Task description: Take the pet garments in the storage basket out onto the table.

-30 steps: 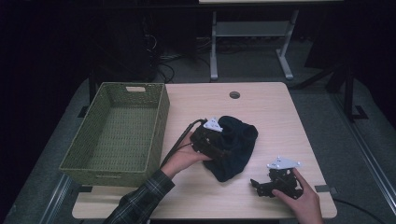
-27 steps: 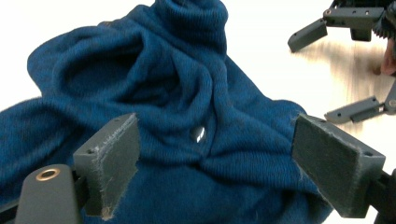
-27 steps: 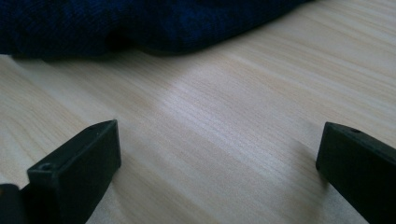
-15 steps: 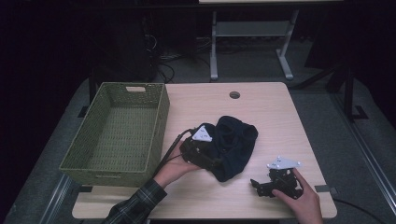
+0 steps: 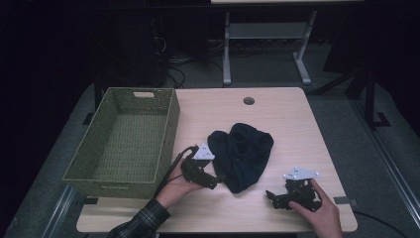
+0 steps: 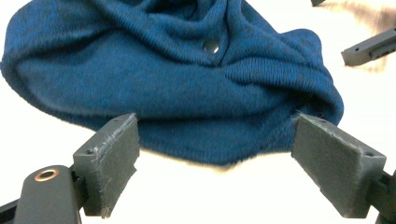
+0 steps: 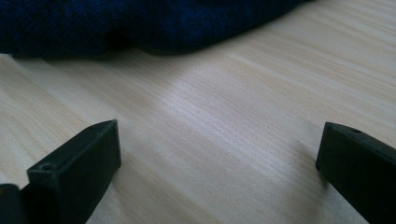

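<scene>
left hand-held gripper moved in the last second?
Yes. The left hand-held gripper has backed off the dark blue garment toward the table's near edge, jaws open at the cloth's edge.

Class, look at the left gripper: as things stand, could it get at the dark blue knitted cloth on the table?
Probably yes. The left gripper sits right at the near edge of the cloth, jaws open on either side of its hem in the left gripper view, with only bare table between them.

Black tools (image 5: 218,179), grey three-cornered plates, plaid sleeve (image 5: 141,223)
</scene>
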